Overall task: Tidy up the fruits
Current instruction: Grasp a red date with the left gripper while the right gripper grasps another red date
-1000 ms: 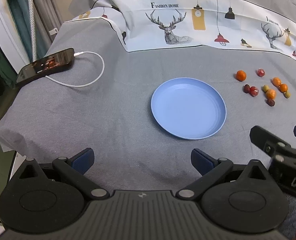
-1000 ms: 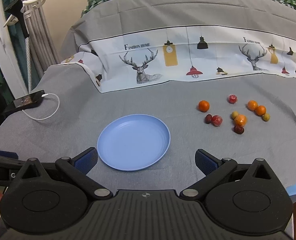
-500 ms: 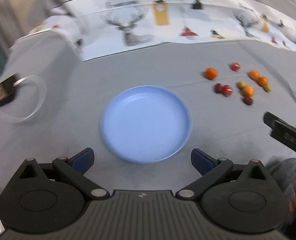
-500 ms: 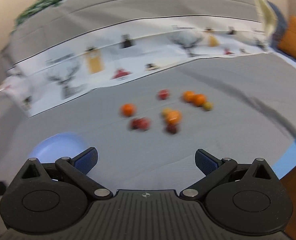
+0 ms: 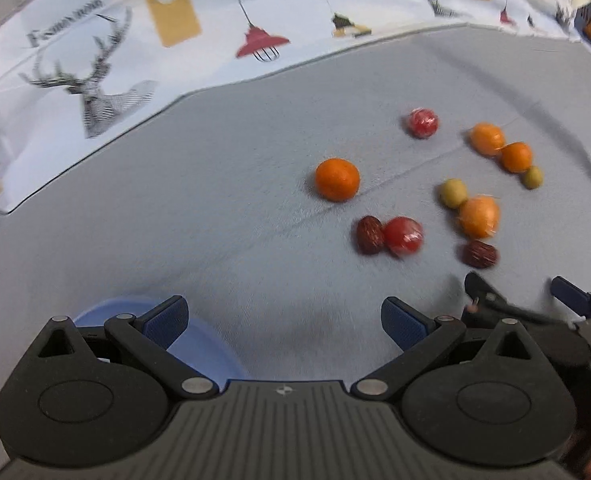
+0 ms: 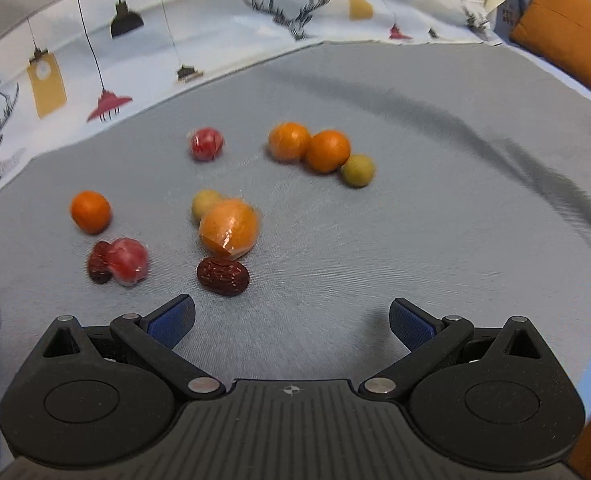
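Several small fruits lie scattered on the grey cloth: oranges, a wrapped orange, red wrapped fruits, dark red dates and small green fruits. The same cluster shows in the left wrist view, with an orange and a date. My right gripper is open and empty, just short of the nearest date. My left gripper is open and empty; the blue plate sits under its left finger. The right gripper also shows in the left wrist view.
A white printed cloth with deer and lamps lies along the far side. An orange cushion sits at the far right, past the cloth's edge.
Both grippers have swung right and moved closer to the fruits. The plate has slid from the middle to the lower left of the left view and out of the right view. The phone is out of sight.
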{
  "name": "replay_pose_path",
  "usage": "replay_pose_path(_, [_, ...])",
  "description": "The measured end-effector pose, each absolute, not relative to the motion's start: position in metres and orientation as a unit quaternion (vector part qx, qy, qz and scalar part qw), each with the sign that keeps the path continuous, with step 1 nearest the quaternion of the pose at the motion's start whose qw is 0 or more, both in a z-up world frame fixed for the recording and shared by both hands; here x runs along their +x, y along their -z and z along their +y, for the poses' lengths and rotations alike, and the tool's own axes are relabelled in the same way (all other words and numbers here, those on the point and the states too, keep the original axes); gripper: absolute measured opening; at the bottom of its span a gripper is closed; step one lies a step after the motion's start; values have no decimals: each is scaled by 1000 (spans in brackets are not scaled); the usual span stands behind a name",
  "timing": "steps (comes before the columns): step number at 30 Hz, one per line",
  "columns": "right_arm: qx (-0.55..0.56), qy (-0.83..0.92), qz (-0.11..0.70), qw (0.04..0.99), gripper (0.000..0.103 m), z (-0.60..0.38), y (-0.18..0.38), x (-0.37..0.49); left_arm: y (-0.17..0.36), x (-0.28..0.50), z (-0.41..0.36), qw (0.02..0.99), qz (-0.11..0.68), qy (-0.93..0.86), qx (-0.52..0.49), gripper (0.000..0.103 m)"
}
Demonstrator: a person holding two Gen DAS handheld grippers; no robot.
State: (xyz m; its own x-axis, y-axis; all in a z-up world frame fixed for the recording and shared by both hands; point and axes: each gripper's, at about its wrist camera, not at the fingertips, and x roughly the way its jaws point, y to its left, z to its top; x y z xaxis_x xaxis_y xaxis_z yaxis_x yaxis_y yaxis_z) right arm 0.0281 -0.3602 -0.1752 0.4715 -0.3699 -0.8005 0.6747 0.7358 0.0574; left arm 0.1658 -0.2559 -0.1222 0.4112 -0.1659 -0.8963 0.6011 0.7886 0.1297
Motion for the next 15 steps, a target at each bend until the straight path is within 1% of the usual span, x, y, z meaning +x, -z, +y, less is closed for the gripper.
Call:
replay_pose_path(3, [128,305,407,852,102,-351,183,43,142,182,-270,796,500,252,231,103])
replay_pose_path(5, [113,300,398,859,102,-350,184,44,151,189,-277,792,501,255,238,103])
replay_pose_path(11, [120,334,384,853,102,-362,184,43,168,203,-295,781,507,287,224,103])
replay_pose_path(15, [106,339,378,855,101,-359,185,40,166,200,-303,791,484,312,207,102])
